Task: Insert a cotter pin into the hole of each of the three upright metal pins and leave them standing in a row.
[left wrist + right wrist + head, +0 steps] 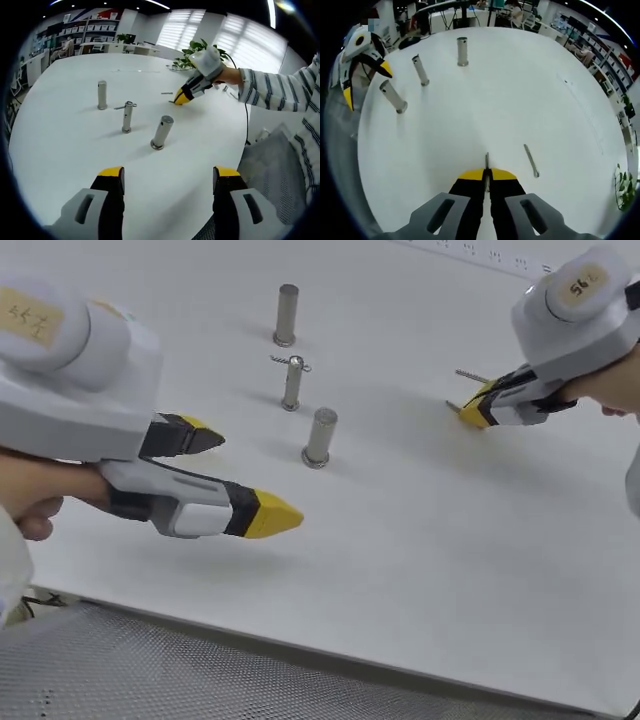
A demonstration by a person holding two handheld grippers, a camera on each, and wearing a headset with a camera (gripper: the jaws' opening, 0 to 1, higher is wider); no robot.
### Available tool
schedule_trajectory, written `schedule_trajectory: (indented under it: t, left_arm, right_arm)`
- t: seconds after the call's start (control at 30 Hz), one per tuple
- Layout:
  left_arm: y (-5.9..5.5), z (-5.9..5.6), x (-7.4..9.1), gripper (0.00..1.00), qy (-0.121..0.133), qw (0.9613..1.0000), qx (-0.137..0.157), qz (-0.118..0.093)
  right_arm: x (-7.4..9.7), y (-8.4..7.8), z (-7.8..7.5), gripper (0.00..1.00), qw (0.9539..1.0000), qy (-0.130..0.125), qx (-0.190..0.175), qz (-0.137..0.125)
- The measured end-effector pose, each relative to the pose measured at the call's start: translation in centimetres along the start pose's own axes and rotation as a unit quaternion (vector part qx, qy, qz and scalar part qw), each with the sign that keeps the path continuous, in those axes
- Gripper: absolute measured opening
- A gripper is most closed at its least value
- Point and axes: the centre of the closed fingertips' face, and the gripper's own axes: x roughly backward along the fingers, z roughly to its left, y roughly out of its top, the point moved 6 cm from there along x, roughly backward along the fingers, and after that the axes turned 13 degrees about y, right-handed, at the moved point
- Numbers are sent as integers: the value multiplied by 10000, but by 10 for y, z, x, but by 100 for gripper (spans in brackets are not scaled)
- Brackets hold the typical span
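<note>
Head view has my left gripper (235, 475) low at the left, held nearly level above the white table (420, 570), my left hand (30, 502) wrapped round its grip and its nose aimed to the right, toward the metal pins; its two yellow-tipped jaws stand wide apart with nothing between them. My right gripper (468, 416) comes in from the upper right, tilted down so that its yellow tips sit at the table surface, with my right hand (612, 390) behind it. Its jaws are clenched on a cotter pin (487, 162), which in the right gripper view pokes straight out from between the closed tips, low along the table. A loose cotter pin (531, 161) lies flat on the table just beside that gripper, apart from the held one. The three metal pins stand upright in a row in the middle of the table, well apart from my right gripper: the far pin (287, 314), the middle pin (292, 385) and the near pin (320, 437). The middle pin carries a fitted cotter pin (291, 363) through its top, its ends sticking out on both sides. In the left gripper view my spread jaws rise at the bottom with the near pin closest ahead of them, and my striped sleeve (280, 92) reaches in from the right behind the right gripper
</note>
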Motion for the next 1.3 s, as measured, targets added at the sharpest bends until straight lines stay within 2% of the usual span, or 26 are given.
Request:
schedule_trajectory:
  t: [0.1,0.2,0.43,0.77,0.87,1.03,1.17,1.3]
  left_arm:
    - [2,1,3,70,16,9999,121,29]
    - [6,6,6,67,7,9997,236,-36]
    - [15,22,10,67,107,9996,201,-167]
    - [28,33,11,62,62,9992,269,-288]
    - [31,33,13,62,63,9992,240,-324]
    - [36,38,10,62,71,9989,256,-374]
    - [39,40,10,61,70,9988,298,-393]
    - [43,41,9,61,103,9983,357,-440]
  right_arm:
    - [1,5,-3,3,9999,-18,89,-55]
    - [6,9,0,3,9997,-42,178,-158]
    - [19,13,5,3,9984,-182,349,-418]
    - [33,15,14,3,9956,-358,579,-637]
    - [38,17,15,3,9946,-388,645,-721]
    - [44,20,26,3,9922,-435,765,-880]
    - [47,23,36,3,9906,-500,900,-897]
    - [48,28,47,3,9891,-459,991,-991]
